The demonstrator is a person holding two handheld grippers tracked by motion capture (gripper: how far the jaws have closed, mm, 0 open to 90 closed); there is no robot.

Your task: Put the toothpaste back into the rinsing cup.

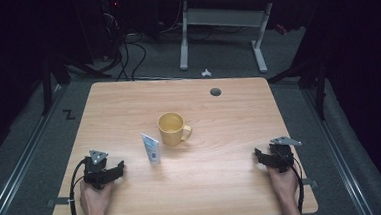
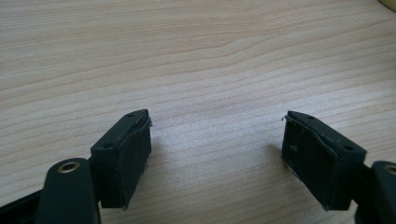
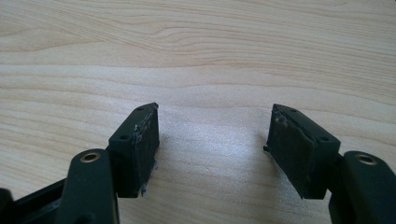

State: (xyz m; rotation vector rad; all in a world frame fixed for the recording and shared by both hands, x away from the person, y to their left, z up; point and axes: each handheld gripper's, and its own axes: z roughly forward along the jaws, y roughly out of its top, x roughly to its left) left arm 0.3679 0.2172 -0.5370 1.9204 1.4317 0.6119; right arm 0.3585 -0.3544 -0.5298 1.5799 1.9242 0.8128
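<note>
On a dim grey floor stands the big item, a light wooden counter (image 1: 223, 185), with a small round cable hole (image 1: 215, 92) near its far edge. Behind it, across the floor, there's a white-legged desk frame (image 1: 221, 33) and a tangle of dark cables (image 1: 125, 54).

Down to the middle of the counter now: a yellow mug (image 1: 171, 128) stands upright, mouth open to the camera, its handle pointing toward the right and slightly toward the person. Just beside it, on its left and nearer the person, a small white tube with blue print (image 1: 151, 148) stands on end, close to the mug but apart from it.

Nearer the front edge, the left hand-held gripper (image 1: 113, 171) sits low at the counter's left, well apart from the tube, its grey three-cornered plate on top. From its own view its two black jaws are spread wide over bare wood, nothing between them. Over at the right edge, the right hand-held gripper (image 1: 261, 155) mirrors it, well away from the mug; its own view shows jaws spread too, with bare wood grain in the gap.
</note>
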